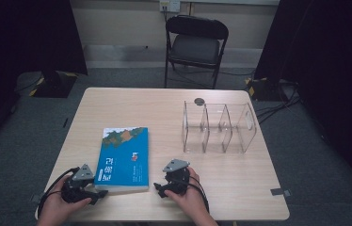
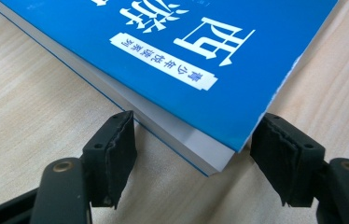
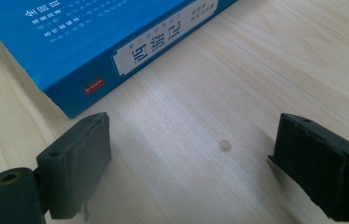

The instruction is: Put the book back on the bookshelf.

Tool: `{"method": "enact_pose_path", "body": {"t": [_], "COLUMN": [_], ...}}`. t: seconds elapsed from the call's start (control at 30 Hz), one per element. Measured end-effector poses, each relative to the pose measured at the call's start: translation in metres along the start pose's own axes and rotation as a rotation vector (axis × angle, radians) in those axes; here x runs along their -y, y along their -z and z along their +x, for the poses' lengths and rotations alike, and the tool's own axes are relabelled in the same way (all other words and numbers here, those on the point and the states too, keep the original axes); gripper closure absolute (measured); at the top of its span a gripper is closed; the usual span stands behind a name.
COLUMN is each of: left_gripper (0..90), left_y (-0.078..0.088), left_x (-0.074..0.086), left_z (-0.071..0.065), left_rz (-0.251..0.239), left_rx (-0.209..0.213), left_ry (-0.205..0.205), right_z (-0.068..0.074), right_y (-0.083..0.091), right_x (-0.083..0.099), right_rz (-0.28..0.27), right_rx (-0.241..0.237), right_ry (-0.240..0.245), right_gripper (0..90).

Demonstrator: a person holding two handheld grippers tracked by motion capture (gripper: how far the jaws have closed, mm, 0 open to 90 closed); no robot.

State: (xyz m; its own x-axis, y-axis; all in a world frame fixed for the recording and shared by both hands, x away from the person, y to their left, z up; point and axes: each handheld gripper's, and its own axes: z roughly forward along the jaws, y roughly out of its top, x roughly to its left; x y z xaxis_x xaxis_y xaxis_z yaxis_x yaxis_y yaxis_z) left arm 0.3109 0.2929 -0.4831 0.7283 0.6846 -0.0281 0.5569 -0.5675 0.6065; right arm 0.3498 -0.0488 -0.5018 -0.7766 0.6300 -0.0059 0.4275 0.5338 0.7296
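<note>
A blue paperback book (image 1: 122, 157) lies flat on the wooden table (image 1: 164, 103), left of centre near the front edge. My left gripper (image 1: 100, 193) sits at the book's near left corner. In the left gripper view that corner of the book (image 2: 186, 70) is between the two black pads, and my left gripper (image 2: 196, 135) is shut on it, one pad against the page edge and one against the cover's edge. My right gripper (image 1: 157, 188) rests on the table just right of the book. It stands open (image 3: 193, 126) over bare wood, with the book's spine (image 3: 116, 60) ahead and to the left.
A clear plastic organizer (image 1: 219, 127) with three upright compartments stands at the right rear of the table. A small dark round object (image 1: 199, 100) lies behind it. A black folding chair (image 1: 195, 42) stands beyond the table's far edge.
</note>
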Motion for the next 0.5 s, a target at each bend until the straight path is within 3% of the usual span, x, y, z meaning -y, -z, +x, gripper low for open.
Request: {"method": "enact_pose_path", "body": {"t": [0.47,0.5], "left_gripper": [31.2,31.2], "left_y": [0.0039,0.0049], "left_x": [-0.0049,-0.0063], "left_z": [0.0031,0.0034], "left_rz": [0.006,0.025], "left_rx": [0.021,0.025], "left_ry": [0.019,0.016], "right_z": [0.0,0.0], "right_y": [0.0,0.0], "right_x": [0.0,0.0], "right_rz": [0.0,0.0], "right_rx": [0.0,0.0], "right_ry": [0.0,0.0], "right_gripper": [10.5,10.6]}}
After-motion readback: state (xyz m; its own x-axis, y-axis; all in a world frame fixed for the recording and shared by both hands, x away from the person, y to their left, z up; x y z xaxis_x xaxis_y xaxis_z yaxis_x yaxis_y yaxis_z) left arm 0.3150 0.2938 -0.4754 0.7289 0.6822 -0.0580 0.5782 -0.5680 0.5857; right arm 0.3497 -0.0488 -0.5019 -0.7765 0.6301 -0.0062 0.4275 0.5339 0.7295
